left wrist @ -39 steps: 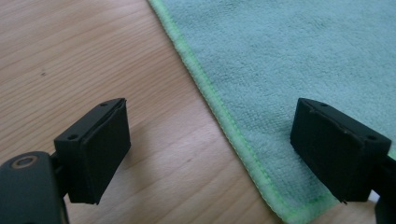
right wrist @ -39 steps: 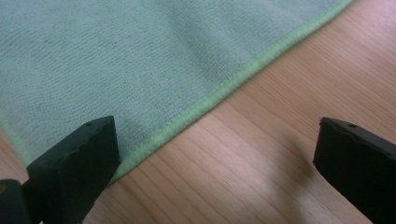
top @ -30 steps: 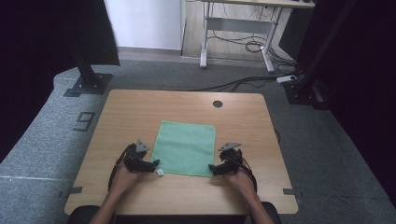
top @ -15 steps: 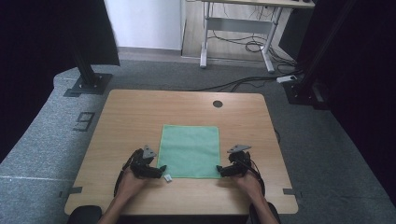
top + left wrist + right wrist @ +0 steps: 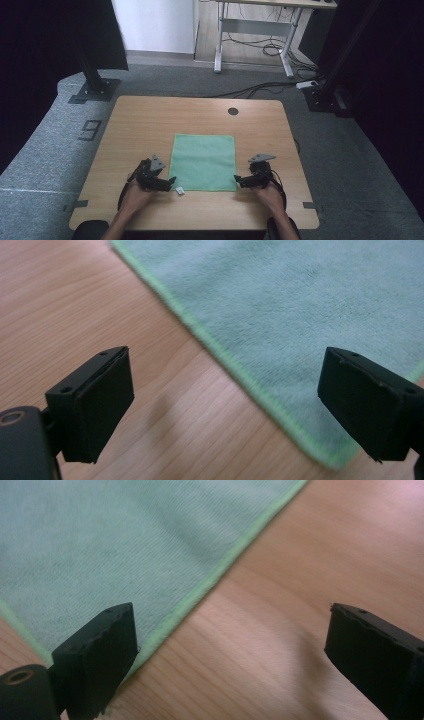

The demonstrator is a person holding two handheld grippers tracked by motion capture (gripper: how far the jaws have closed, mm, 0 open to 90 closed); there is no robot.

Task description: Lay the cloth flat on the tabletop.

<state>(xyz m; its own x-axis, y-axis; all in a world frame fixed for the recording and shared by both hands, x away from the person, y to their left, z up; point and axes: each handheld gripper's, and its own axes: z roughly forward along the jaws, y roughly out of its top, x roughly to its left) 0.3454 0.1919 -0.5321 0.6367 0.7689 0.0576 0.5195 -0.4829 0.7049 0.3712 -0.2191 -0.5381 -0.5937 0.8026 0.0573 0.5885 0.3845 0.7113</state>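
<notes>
A green cloth lies flat on the wooden table, square to its edges. My left gripper sits low at the cloth's near left corner, jaws wide open; in the left gripper view the cloth's hemmed corner lies between the jaws, under the right one. My right gripper sits at the near right corner, also open. In the right gripper view the cloth runs under the left jaw and bare wood lies under the right jaw. Nothing is held.
A small white tag lies on the table by the cloth's near left corner. A round cable hole is near the table's far edge. A desk frame and cables stand on the floor beyond.
The cloth has been straightened from a tilted lie to square with the table. Both grippers have drawn back toward the near edge and now rest at its near corners.
</notes>
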